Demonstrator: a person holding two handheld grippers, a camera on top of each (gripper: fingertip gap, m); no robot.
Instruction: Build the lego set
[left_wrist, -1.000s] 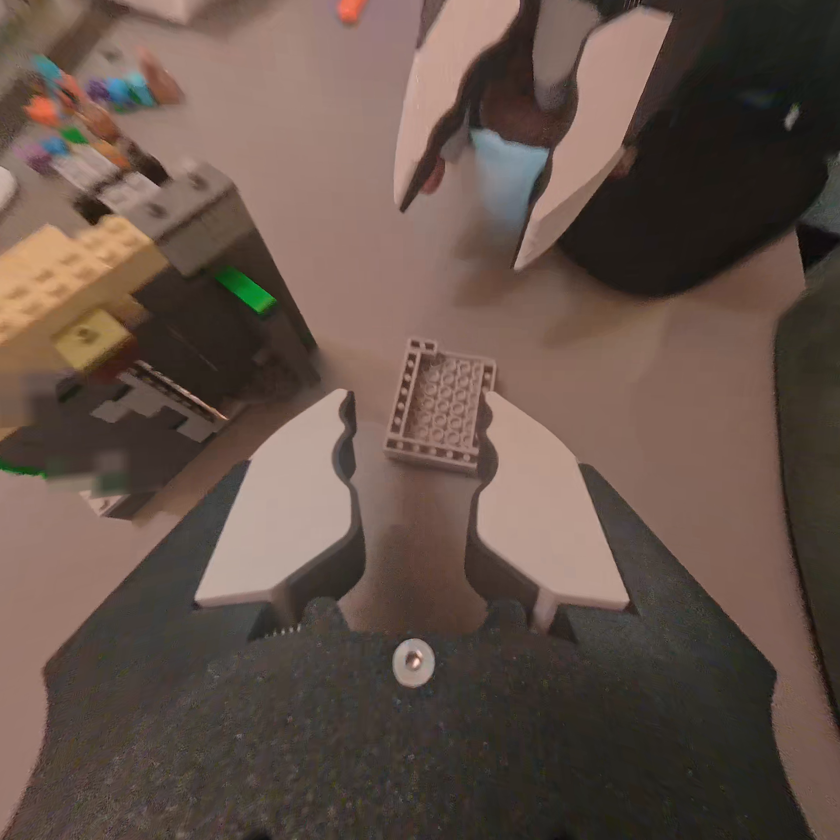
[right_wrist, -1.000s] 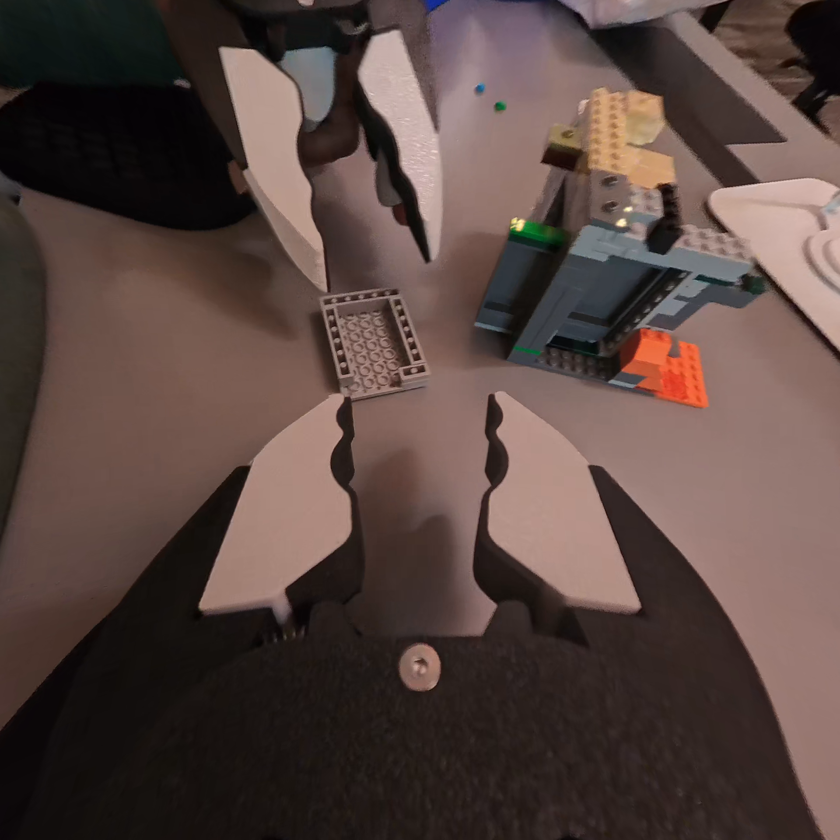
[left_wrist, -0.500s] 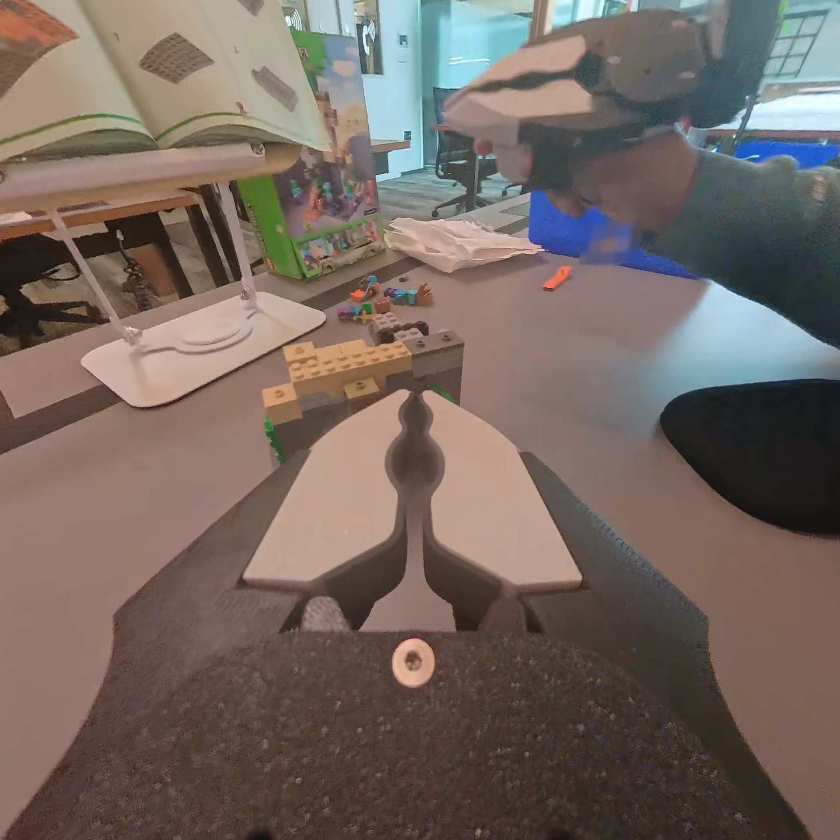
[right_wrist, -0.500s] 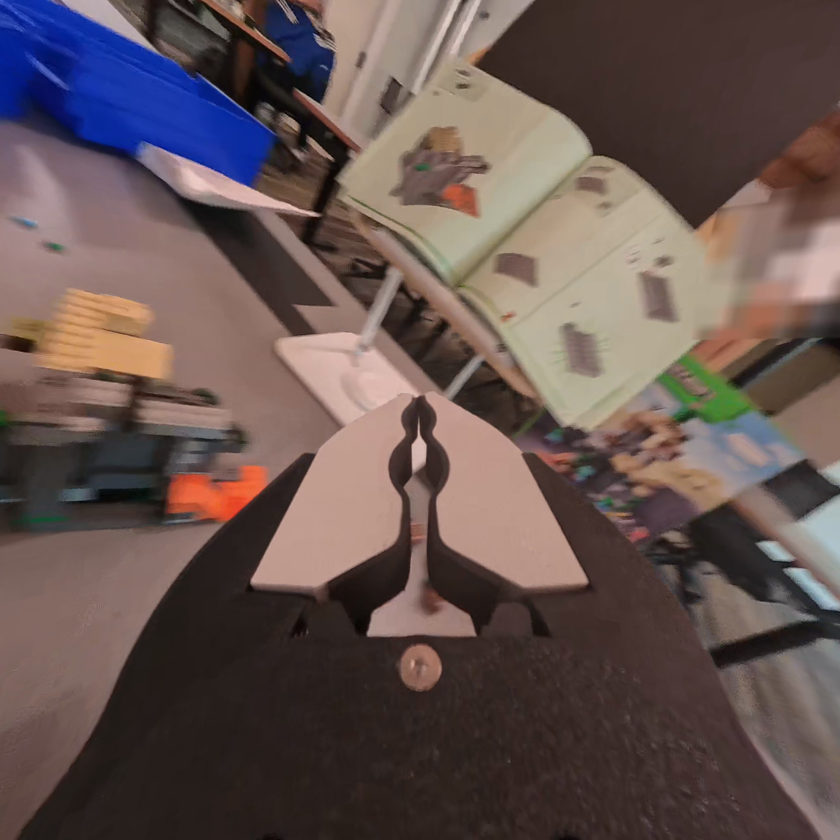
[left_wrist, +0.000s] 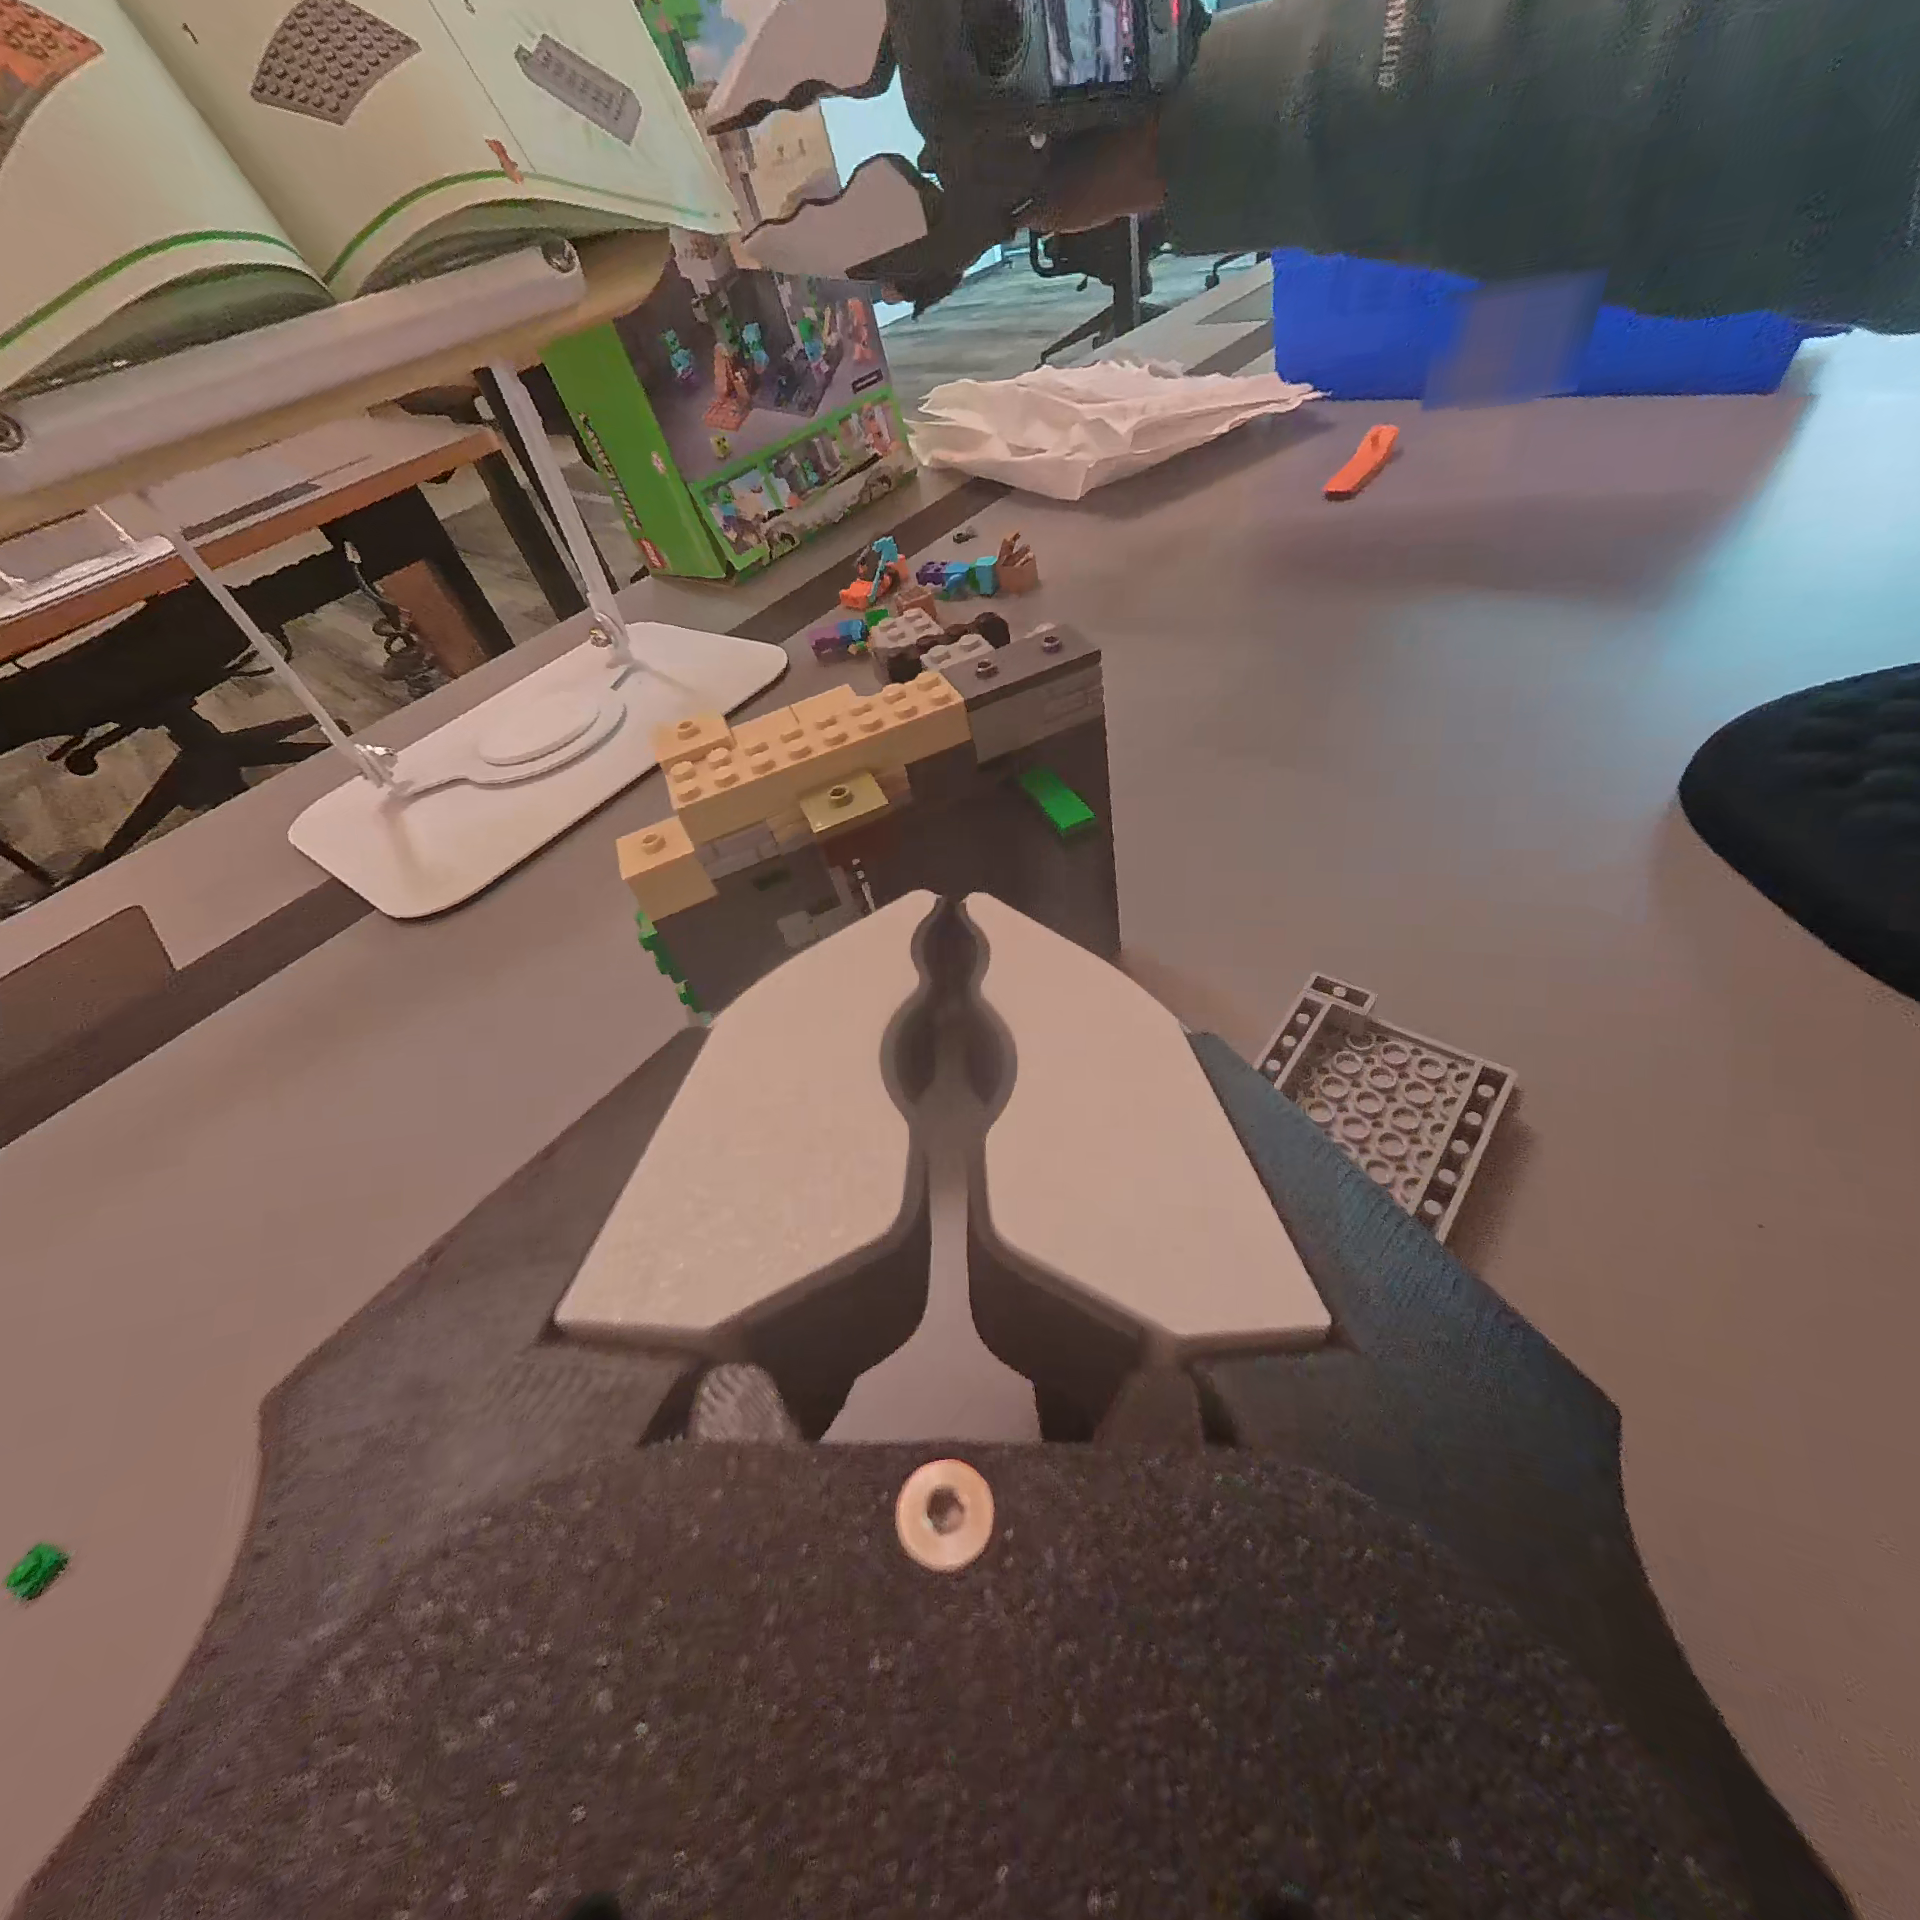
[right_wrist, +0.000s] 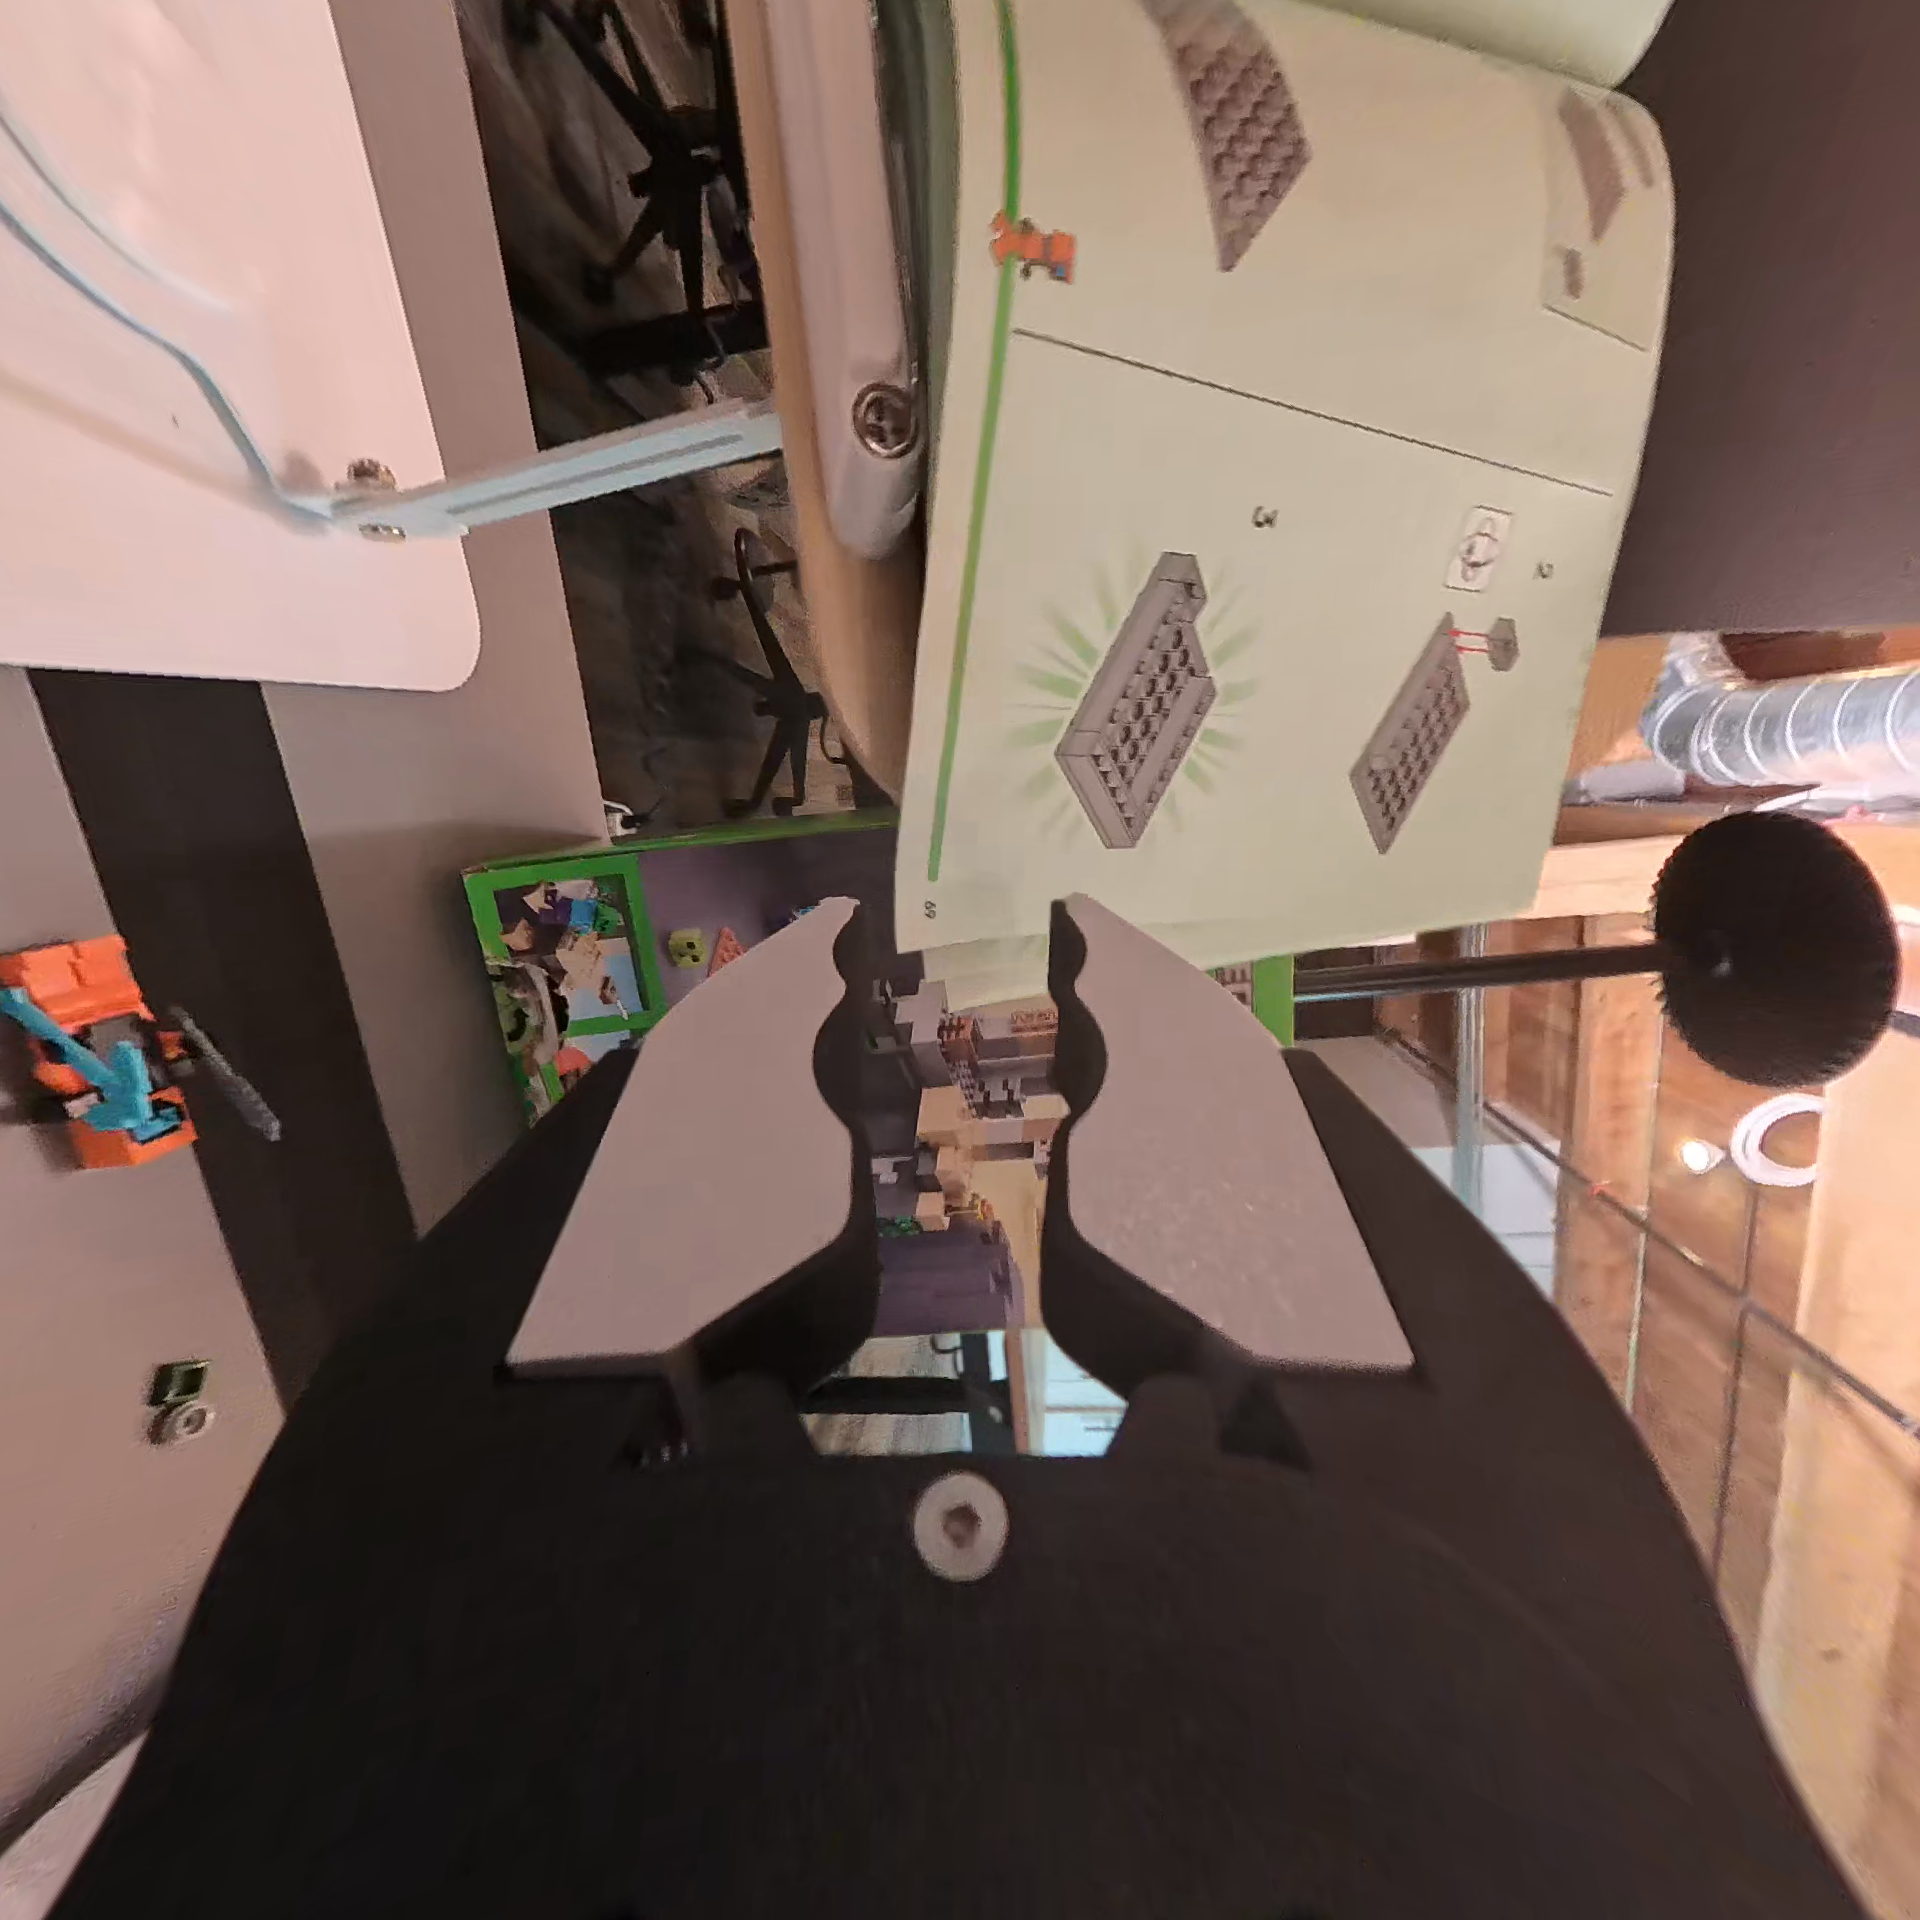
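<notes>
Currently two tongs in play. Left tongs (left_wrist: 951, 914): tips closed together, nothing between them, hovering over the grey worktop (left_wrist: 1455, 727). Right tongs (right_wrist: 954, 920): raised off the worktop and rolled sideways, jaws partly open with only background showing through the gap; tips near the bottom corner of the open instruction booklet (right_wrist: 1247, 623), contact not clear.

Count:
- 1 grey studded plate with raised rim (left_wrist: 1387, 1101), lying flat at 4 o'clock of the left tips, just beside the tongs body, not touched.
- 1 partly built brick model (left_wrist: 883, 821), tan top, grey walls, straight ahead at 12 o'clock.
- 1 pile of small loose bricks (left_wrist: 914, 603) beyond it.
- 1 white booklet stand (left_wrist: 540, 769) at 10 o'clock.
- 1 green set box (left_wrist: 748, 436).
- 1 orange tool (left_wrist: 1361, 462) at 1 o'clock.
- 1 loose green piece (left_wrist: 36, 1569) at 8 o'clock.
</notes>
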